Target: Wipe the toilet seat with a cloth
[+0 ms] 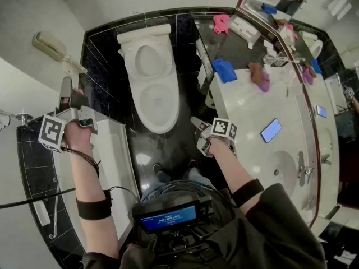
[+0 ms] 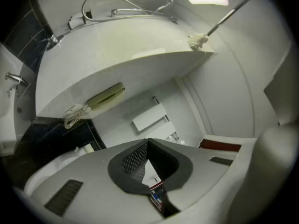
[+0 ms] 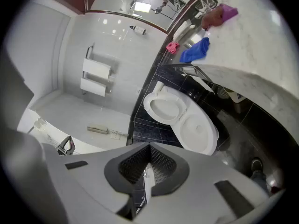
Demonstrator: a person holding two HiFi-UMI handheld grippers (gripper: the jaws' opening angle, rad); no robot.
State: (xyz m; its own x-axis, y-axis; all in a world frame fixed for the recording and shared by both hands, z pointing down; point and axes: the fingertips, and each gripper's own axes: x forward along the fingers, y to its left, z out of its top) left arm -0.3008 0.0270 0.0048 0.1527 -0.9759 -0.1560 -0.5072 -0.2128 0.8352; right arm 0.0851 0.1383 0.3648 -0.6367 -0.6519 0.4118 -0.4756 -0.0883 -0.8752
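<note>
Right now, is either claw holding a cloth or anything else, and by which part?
Nothing is held. The left claw and the right claw are both shut and empty; the blue cloth lies on the counter.

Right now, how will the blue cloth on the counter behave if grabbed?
The blue cloth lies bunched in soft folds, so probably floppy; it should drape from a pinch. It looks thin, so likely light. It sits at the edge of the glossy marble counter, so a push might slide it off.

Smartphone (image 1: 271, 130) lies on counter (image 1: 241, 106) near the sink (image 1: 284, 170).
</note>
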